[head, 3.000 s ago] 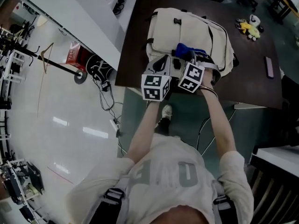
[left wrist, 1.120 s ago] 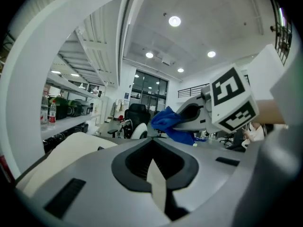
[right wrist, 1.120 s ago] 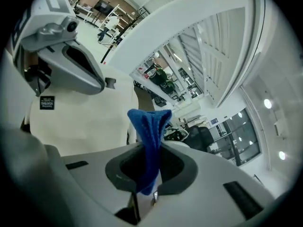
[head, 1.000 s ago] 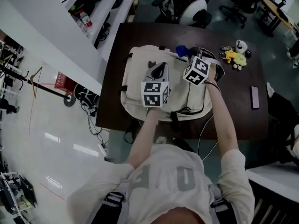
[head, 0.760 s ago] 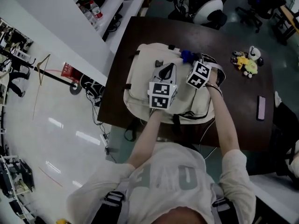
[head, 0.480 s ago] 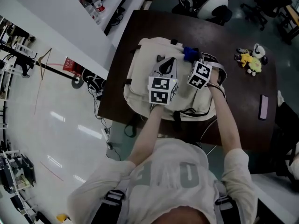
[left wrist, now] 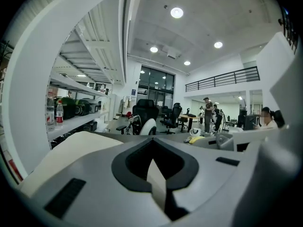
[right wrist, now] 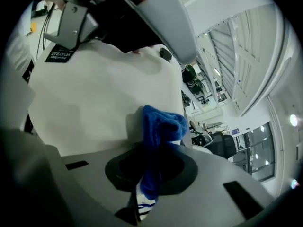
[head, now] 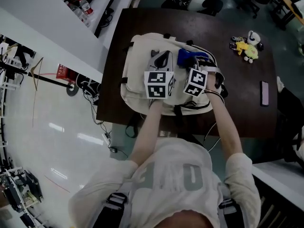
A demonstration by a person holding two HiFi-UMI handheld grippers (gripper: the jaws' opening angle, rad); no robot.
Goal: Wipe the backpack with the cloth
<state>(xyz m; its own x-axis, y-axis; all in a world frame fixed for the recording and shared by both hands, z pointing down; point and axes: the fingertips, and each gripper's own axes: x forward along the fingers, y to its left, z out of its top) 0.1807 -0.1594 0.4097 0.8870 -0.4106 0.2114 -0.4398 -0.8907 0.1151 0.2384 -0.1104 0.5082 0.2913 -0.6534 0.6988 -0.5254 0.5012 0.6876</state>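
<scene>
1. Head view: the cream backpack (head: 137, 75) lies flat on the dark desk (head: 237, 108), close to the desk's near edge. The left gripper (head: 160, 58) sits over the backpack's middle. The right gripper (head: 192, 68) is just beside it to the right, with the blue cloth (head: 186, 57) at its tip on the backpack's upper right part.
2. Left gripper view: the left gripper (left wrist: 158, 186) has its jaws pressed together with nothing between them. The backpack's (left wrist: 71, 150) pale fabric shows at lower left.
3. Right gripper view: the right gripper (right wrist: 142, 202) has its jaws clamped on the cloth (right wrist: 158, 124). The cloth bunches out past the tips and lies against the backpack (right wrist: 94, 98).
</scene>
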